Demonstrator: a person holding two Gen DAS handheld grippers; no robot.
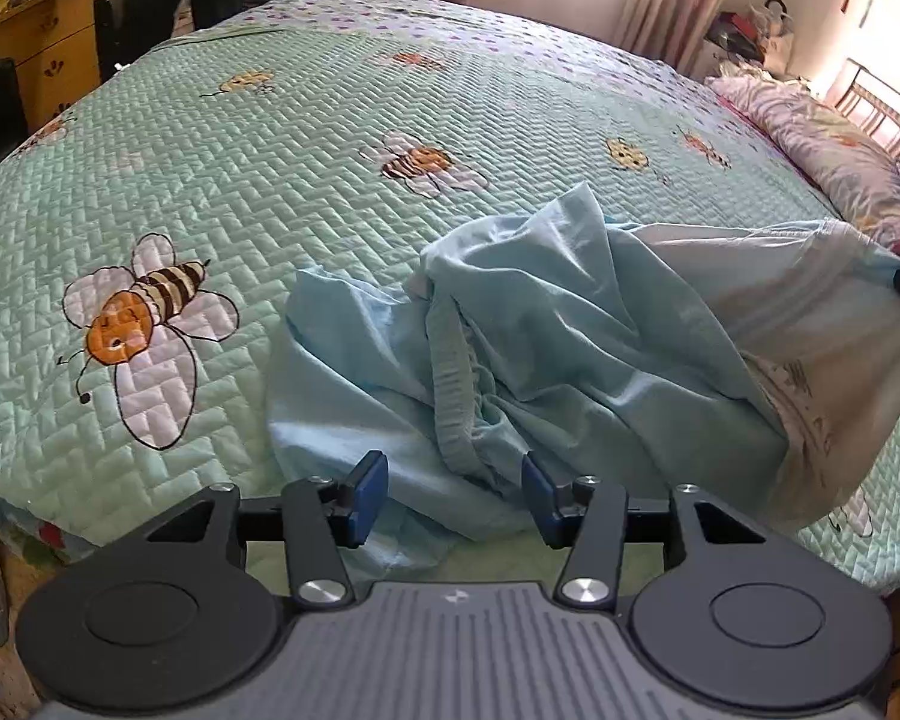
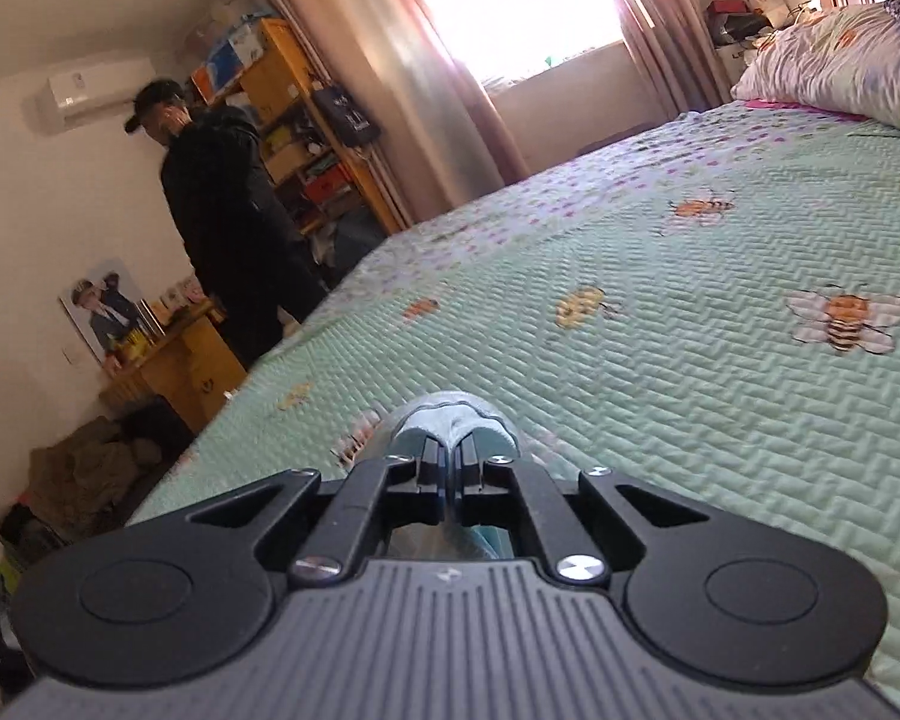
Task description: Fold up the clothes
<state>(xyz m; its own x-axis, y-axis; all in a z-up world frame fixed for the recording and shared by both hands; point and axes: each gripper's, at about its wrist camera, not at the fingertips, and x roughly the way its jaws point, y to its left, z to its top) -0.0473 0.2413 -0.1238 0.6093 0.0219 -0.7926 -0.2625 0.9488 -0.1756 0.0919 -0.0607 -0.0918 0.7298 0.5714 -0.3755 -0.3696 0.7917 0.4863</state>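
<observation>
Between the spread blue pads of my left gripper lies the near edge of a light blue garment, crumpled on the bee-patterned quilt; the pads stand on each side of a ribbed band but do not press it. My right gripper is pressed together on a fold of the same blue cloth, and in the left view this corner is lifted at the right, so the pale inner side is visible. I judge that I hold it up to open the garment for folding. It lies near me, right of the large bee.
</observation>
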